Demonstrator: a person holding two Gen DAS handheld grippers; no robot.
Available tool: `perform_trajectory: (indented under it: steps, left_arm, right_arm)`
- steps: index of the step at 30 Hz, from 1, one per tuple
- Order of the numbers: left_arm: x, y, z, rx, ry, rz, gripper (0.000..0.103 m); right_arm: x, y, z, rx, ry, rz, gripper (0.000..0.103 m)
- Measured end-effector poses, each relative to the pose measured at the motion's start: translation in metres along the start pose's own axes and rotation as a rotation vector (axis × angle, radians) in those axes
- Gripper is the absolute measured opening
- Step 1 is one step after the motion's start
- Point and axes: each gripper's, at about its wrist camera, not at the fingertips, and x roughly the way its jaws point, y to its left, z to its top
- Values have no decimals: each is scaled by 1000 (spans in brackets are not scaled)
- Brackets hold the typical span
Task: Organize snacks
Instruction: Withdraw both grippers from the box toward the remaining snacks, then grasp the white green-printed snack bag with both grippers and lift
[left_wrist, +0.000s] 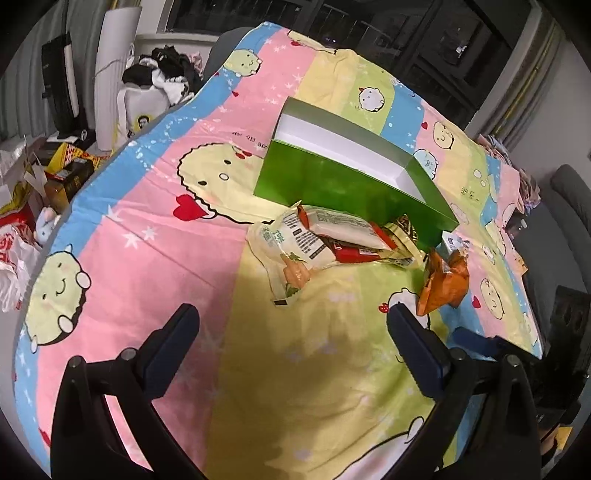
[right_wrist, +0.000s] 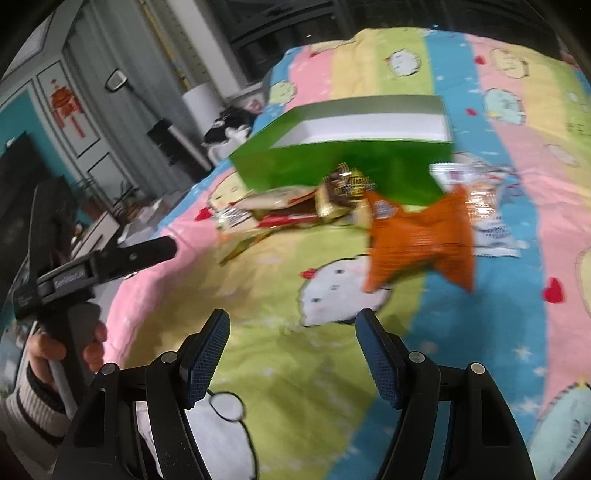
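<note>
My right gripper hovers with jaws spread and empty, as does my left gripper. The crinkly orange foil snack packet lies at one o'clock, before the open green cardboard box on the cartoon-print bedsheet. I'd pinch its middle squarely.

The left gripper has its 2 jaws wide apart, with nothing between them. The right gripper also stands open and empty, tilted downward. In the right wrist view a hand in a striped sleeve grips the left tool's handle, though this picture is a little blurred.
</note>
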Motion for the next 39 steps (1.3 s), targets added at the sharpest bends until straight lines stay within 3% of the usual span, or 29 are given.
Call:
perform_trajectory:
  steps: [6, 11, 16, 20, 22, 28, 31, 39]
  left_arm:
    - [14, 17, 14, -59, 10, -77, 101]
    - [29, 26, 30, -72, 12, -77, 101]
    - [44, 21, 50, -30, 29, -105, 94]
    - [64, 17, 61, 0, 70, -136, 87]
    - [72, 17, 63, 15, 82, -160, 75]
    - [79, 22, 66, 36, 107, -190, 58]
    - [79, 27, 63, 27, 135, -189, 50]
    - [78, 14, 54, 28, 156, -157, 46]
  right_arm:
    - [30, 12, 10, 7, 28, 58, 71]
    - [53, 28, 23, -8, 48, 75, 71]
    - [82, 43, 39, -40, 74, 83, 71]
    - [103, 42, 48, 19, 92, 129, 71]
    - [112, 43, 52, 29, 93, 128, 65]
    - [128, 44, 59, 39, 96, 116, 53]
    - [131, 41, 60, 40, 98, 111, 42]
    - [131, 33, 57, 73, 108, 184, 26]
